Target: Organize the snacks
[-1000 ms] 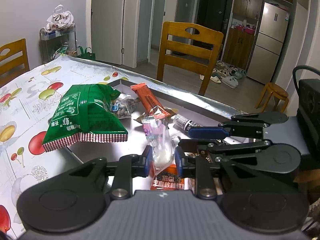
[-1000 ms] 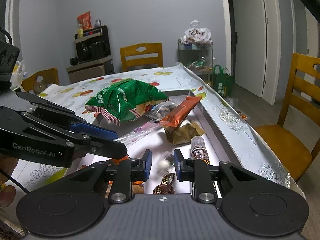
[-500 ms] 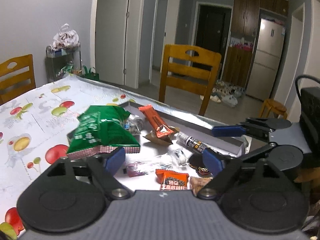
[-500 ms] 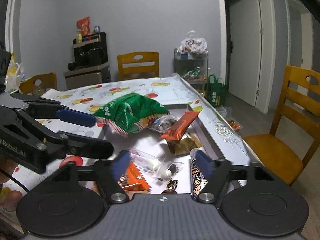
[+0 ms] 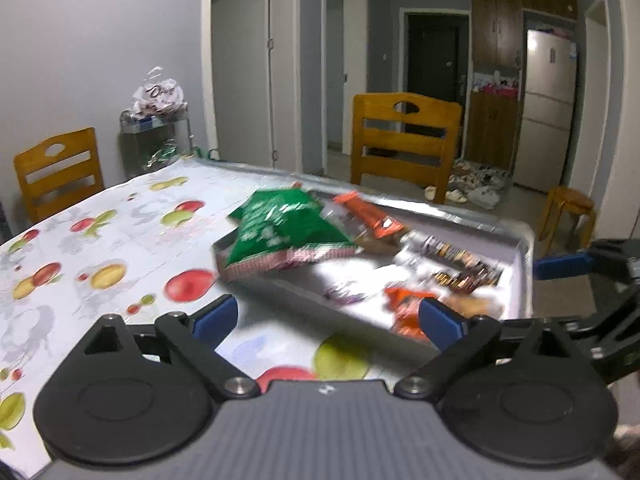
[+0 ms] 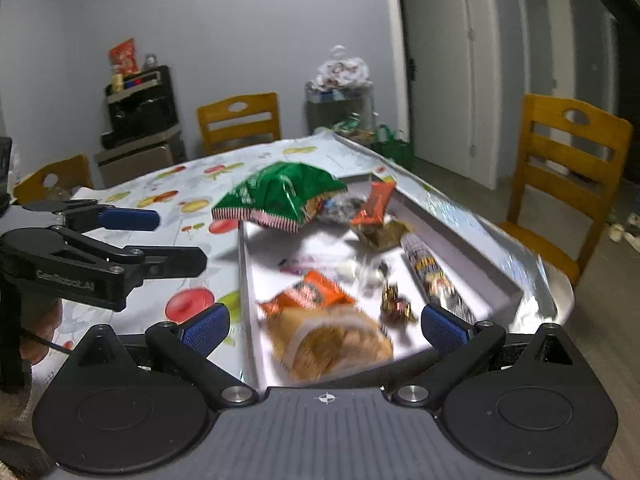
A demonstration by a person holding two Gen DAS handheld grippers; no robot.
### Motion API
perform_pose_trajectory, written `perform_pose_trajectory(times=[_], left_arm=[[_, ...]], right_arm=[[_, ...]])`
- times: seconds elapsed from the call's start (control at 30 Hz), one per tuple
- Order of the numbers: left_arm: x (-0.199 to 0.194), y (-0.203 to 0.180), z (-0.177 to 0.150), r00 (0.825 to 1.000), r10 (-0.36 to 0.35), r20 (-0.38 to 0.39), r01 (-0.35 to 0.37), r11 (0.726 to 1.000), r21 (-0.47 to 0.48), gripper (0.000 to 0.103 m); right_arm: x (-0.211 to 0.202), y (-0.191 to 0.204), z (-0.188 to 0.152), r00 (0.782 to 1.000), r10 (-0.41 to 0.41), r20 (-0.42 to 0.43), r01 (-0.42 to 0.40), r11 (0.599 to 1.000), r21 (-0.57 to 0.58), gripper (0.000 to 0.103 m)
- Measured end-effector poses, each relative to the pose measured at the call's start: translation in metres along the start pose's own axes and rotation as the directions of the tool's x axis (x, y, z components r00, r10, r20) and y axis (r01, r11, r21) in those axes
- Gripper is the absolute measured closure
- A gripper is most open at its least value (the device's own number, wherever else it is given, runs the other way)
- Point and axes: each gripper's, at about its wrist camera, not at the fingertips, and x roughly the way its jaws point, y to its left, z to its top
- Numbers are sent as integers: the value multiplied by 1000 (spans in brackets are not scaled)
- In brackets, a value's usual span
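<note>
Now both grippers' jaws — left gripper (image 5: 326, 318), right gripper (image 6: 324, 322) — are opening wide, empty.

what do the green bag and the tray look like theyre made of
Green bag: thin glossy plastic or foil film, judging by its creases and bright glints. Tray: looks like white card or plastic, matte, with thin straight upright walls; blur leaves it open.

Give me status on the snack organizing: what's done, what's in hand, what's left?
Done: snacks sit in the white tray: green bag overhanging its far corner, orange bar, long tube pack, orange packet, bread pack.
In hand: nothing. The left gripper and right gripper are both opening, with nothing gripped.
Left: no snacks visible on the tablecloth; possibly only tidying the pile.
</note>
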Motion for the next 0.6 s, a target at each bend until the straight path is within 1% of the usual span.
perform_pose_trajectory(times=[0.07,0.17,0.23,0.37,0.47,0.6], left_arm=[[1,6,-8,1000,4,-13,-4,1000,-14,5],[6,13,-19,999,17,-48,-19,999,-42,5],[8,17,-26,998,21,-54,-24,999,-49,5],[12,18,-33,997,49,-63,-50,998,-23,5],[13,16,-37,996,64,-65,-65,998,-6,5],[17,14,-38,995,65,-74,-65,998,-4,4]], right_arm=[[-1,6,-7,1000,-26,-6,26,1000,-6,0],[3,16,-14,997,-57,-42,56,998,-29,0],[6,22,-17,995,-72,-64,69,997,-39,0],[14,28,-22,989,-94,-112,91,995,-37,0],[19,29,-25,985,-101,-140,101,995,-8,0],[28,30,-29,978,-114,-176,119,993,17,0]])
